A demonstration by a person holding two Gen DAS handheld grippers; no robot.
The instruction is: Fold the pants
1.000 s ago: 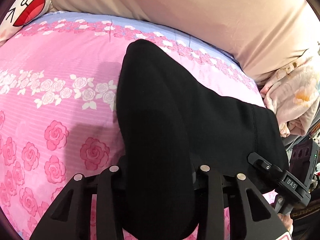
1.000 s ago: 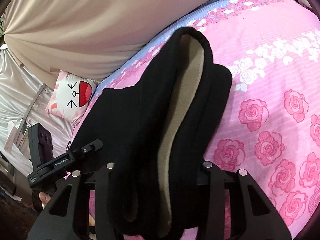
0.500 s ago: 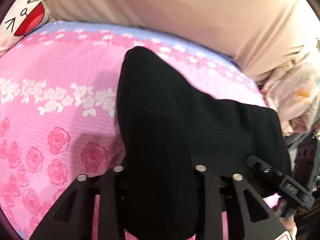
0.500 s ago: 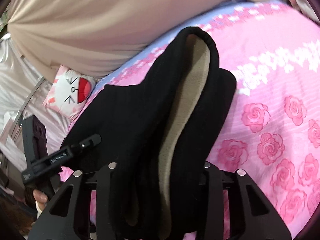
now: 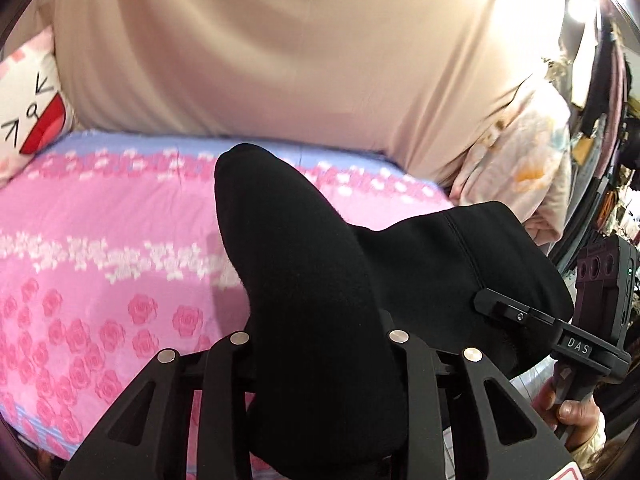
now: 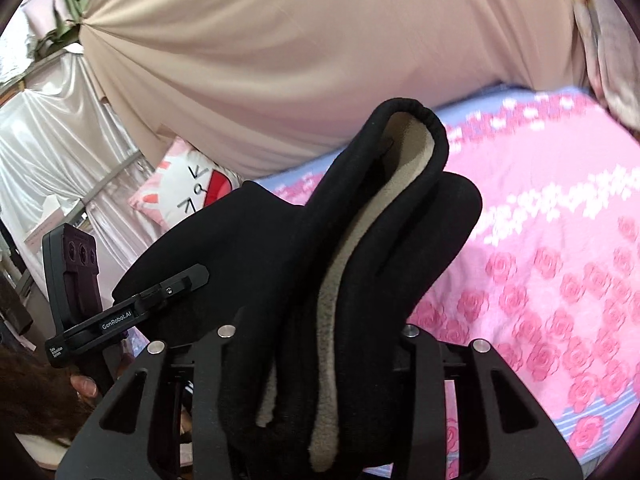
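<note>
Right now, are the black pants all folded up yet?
Not yet. Done: the black pants look doubled over, their beige fleece lining showing along the edge. In hand: the left hand-held gripper and the right hand-held gripper each pinch a bunch of them, held above the pink rose bedsheet. Left: laying them flat on the sheet, probably folding again.

The thick black fleece-lined pants (image 5: 320, 280) are bunched up and held off the pink rose-print bedsheet (image 5: 100, 240), not lying flat at all. From the left wrist view it's just a solid black hump of fabric rising up, with a seam running down the part that stretches off to the right. From the right wrist view the black pants (image 6: 360, 260) gape open at the top edge, so the beige fuzzy lining (image 6: 348, 264) shows as a long strip inside the fold.
</note>
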